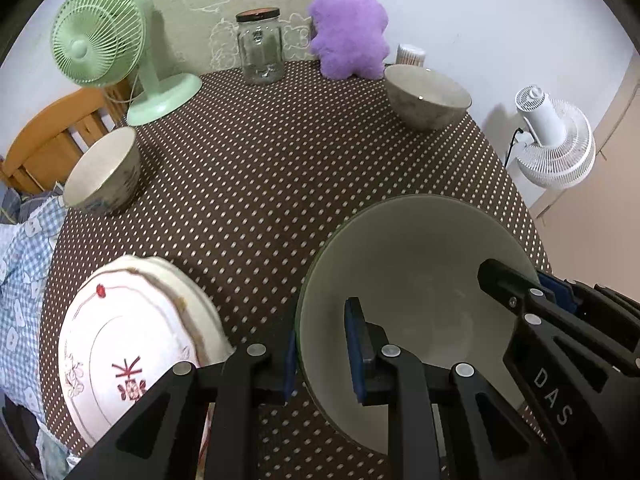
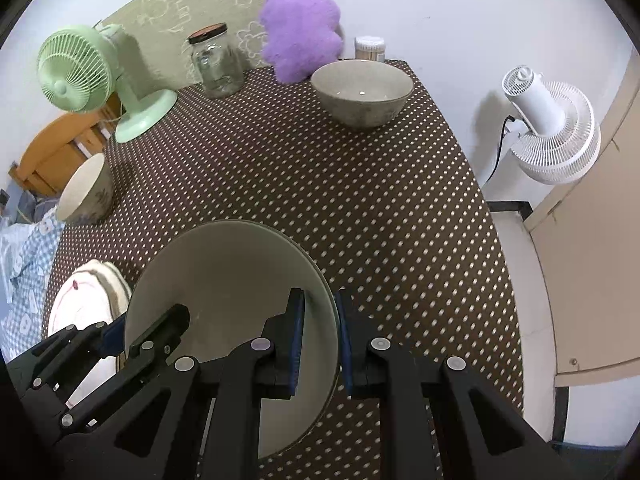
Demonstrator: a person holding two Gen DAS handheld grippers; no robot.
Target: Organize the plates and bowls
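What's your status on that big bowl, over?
Left gripper and right gripper jaws both straddle the rim of the large grey-green ceramic bowl, opposite sides. Bowl sits beside the white floral plate stack. Dotted brown tablecloth ahead unobstructed.

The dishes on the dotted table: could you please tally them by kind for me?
Bowls: 3 – large bowl held by both tongs, grey bowl at the back, patterned bowl on the left.
Plates: 1 stack of plates; the number in it is unclear.
Total: 3 bowls plus 1 stack.
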